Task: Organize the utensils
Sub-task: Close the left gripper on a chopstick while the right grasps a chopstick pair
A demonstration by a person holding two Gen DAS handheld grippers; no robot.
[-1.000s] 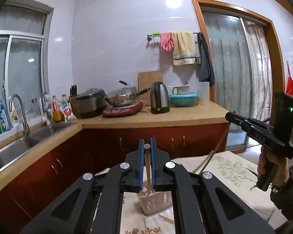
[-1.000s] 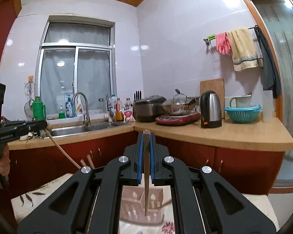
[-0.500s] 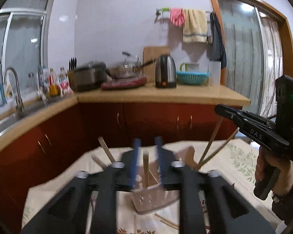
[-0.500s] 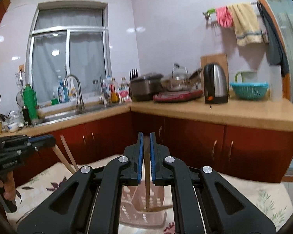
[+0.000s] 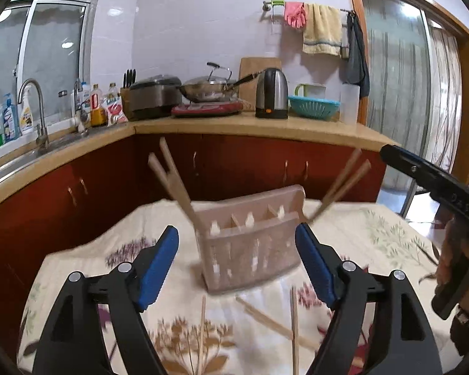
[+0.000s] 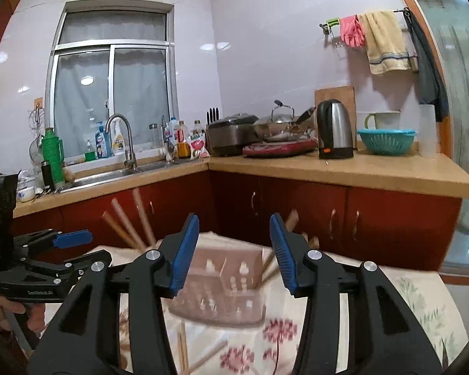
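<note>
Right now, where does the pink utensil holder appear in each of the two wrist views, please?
Left wrist view: the pink utensil holder stands at centre on the floral tablecloth, seen between the opening jaws of the left gripper.
Right wrist view: it sits low at centre, framed by the opening jaws of the right gripper, blurred.
Shared landmark: the steel kettle on the counter behind.
</note>
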